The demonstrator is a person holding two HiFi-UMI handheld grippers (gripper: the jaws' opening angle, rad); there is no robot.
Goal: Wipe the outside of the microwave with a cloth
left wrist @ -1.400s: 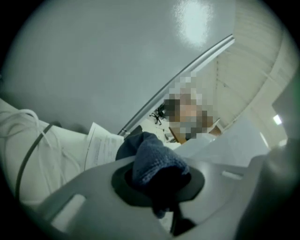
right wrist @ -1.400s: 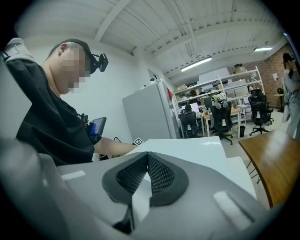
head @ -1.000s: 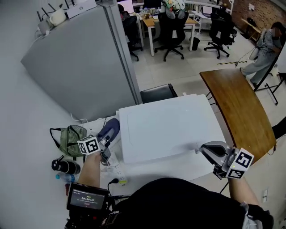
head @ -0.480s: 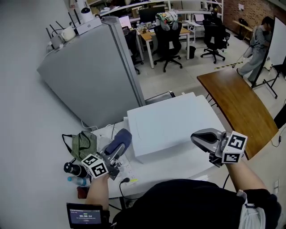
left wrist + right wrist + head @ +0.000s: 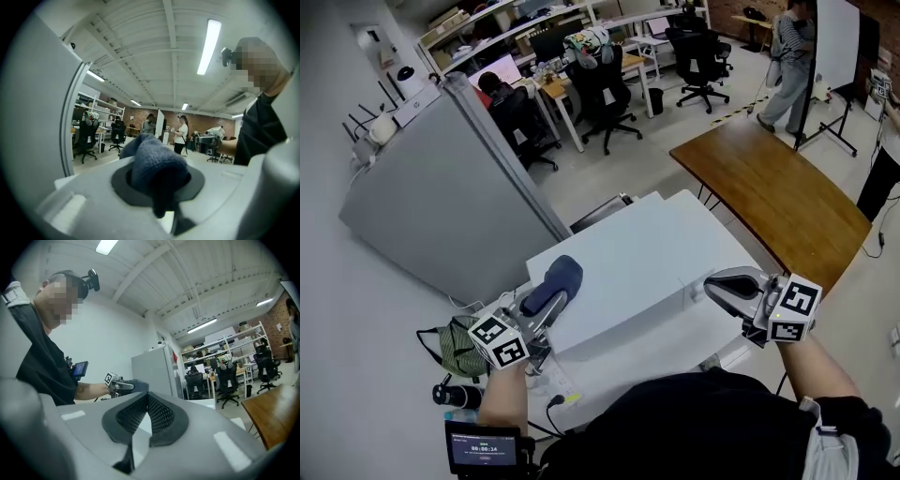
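Figure: White microwave [image 5: 647, 262] on a white table [image 5: 675, 352], with a gripper at each near corner.

The left gripper [image 5: 546, 298] has its jaws pinching a bunched dark blue cloth [image 5: 553, 281], which sits over the left edge of the microwave's top; whether it touches the surface cannot be judged. In the left gripper view the cloth [image 5: 154, 164] fills the gap between the pads. The right gripper [image 5: 712, 287] is at the microwave's near right corner, its ribbed pads [image 5: 161, 416] pressed together at the tips with nothing between them. A green striped bag [image 5: 450, 345] lies left of the left gripper; a wooden table [image 5: 769, 183] stands to the far right.
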